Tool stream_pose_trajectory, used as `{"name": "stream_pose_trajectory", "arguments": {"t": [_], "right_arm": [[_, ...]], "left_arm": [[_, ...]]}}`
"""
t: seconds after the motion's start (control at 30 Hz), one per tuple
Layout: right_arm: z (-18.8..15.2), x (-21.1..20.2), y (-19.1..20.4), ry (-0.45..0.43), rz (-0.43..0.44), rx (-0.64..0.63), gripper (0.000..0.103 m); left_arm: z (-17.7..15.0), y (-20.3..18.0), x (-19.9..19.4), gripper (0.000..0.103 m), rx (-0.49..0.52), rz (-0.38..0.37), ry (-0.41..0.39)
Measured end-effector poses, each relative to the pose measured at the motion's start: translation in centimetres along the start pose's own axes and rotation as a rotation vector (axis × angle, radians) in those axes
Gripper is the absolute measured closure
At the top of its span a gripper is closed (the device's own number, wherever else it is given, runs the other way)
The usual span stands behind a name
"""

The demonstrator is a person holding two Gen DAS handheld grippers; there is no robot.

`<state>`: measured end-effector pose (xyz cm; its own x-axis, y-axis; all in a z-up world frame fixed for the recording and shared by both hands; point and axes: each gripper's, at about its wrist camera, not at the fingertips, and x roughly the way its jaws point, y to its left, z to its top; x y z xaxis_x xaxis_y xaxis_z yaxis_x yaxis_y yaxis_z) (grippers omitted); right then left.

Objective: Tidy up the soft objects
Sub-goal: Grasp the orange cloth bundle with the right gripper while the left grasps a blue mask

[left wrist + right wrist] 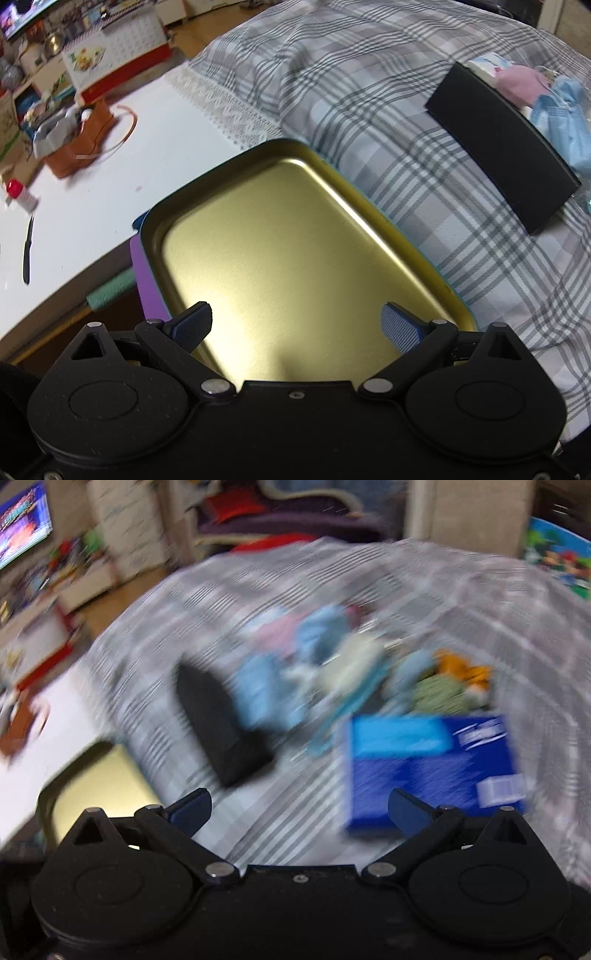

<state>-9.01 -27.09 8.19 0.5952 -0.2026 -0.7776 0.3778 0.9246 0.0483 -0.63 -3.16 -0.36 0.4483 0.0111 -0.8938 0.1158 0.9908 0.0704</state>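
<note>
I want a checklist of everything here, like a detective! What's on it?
Surface: plaid cloth beside a white table.
Job's things: soft items pile, blurred; gold tray holds nothing.
Clutter: black box, blue box, brown bag, knife.
Tongs: left tongs open above the tray; right tongs open, holding nothing.
Cables: nothing seen.
Surroundings: lit screen, cluttered shelves, blurred.

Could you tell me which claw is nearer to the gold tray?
Left. The left claw hangs open right over the tray; the right claw is over the plaid cloth, the tray off to its left.
</note>
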Motion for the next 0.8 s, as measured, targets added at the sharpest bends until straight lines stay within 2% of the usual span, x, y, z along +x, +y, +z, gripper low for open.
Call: {"name": "stream_pose_trajectory", "arguments": {"t": [0.23,0.43,0.5,0.63,0.8], "right_arm": [[5.3,2.3,-9.1,-0.053,-0.146,0.230,0.001],[9.6,4.4,-14.5,-0.041,-0.192,0.387,0.002],[10.7,5.4,-15.7,-0.029,-0.179,0.431,0.002],[12.5,7.7,-16.5,0.006,-0.174,0.433,0.002],[12.0,10.8,-15.9,0.051,-0.140,0.418,0.002]], "left_arm": [[0.6,-3.6,-1.7,0.008,0.115,-0.038,-0.065],[3.0,-6.8,-3.5,0.008,0.167,-0.114,-0.084],[4.1,-7.8,-3.9,0.008,0.175,-0.145,-0.084],[6.0,-9.8,-4.6,0.008,0.194,-0.176,-0.098],[7.9,-12.4,-5.0,0.008,0.244,-0.174,-0.119]]}}
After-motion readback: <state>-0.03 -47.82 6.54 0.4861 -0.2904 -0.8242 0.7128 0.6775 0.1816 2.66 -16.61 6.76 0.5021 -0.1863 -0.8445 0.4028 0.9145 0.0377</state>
